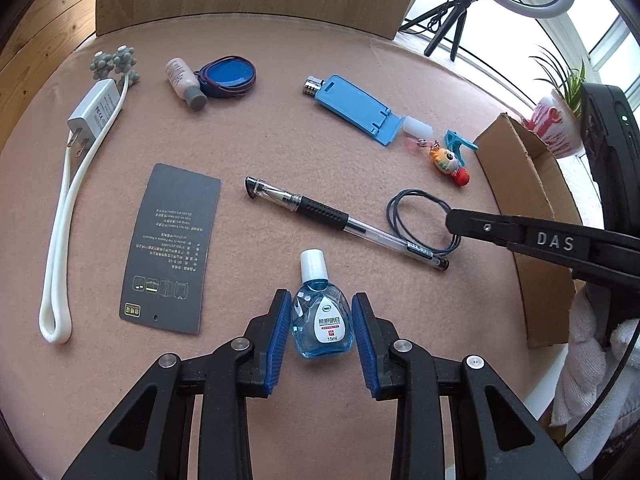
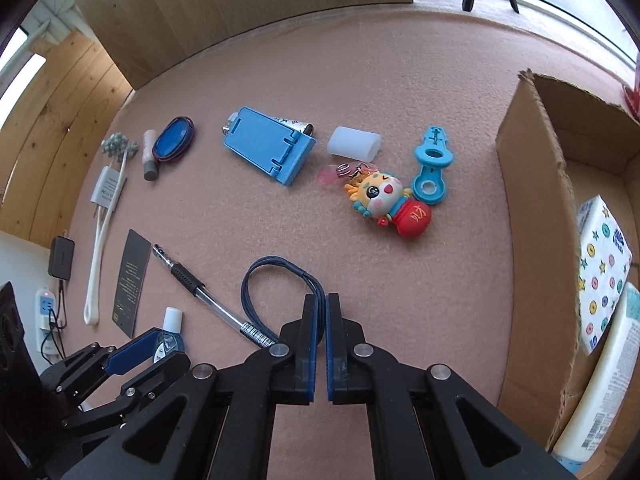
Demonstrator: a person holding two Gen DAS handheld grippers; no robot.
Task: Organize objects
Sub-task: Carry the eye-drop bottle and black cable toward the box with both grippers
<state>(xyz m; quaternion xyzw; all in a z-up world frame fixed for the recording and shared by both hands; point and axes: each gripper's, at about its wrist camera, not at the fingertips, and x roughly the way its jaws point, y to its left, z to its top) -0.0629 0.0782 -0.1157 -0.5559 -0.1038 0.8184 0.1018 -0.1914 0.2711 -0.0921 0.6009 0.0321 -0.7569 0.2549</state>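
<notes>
A small blue eye-drop bottle [image 1: 322, 328] with a white cap lies on the pink felt mat [image 1: 248, 144]. My left gripper [image 1: 321, 295] stands over it with its blue pads against both sides of the bottle. In the right wrist view that left gripper [image 2: 160, 350] and the bottle [image 2: 172, 320] show at lower left. My right gripper [image 2: 321, 298] is shut on a thin dark blue cord loop [image 2: 276, 259], pinched at its right end. In the left wrist view the right gripper [image 1: 450, 218] meets the cord [image 1: 388, 212] beside the clear pen [image 1: 344, 222].
An open cardboard box [image 2: 532, 184] at the right holds a patterned tissue pack [image 2: 604, 272] and a white bottle [image 2: 600, 392]. On the mat lie a grey card [image 1: 172, 248], a charger with white cable [image 1: 92, 112], a blue phone stand [image 2: 268, 146], a cartoon keychain [image 2: 388, 204] and a blue clip [image 2: 432, 168].
</notes>
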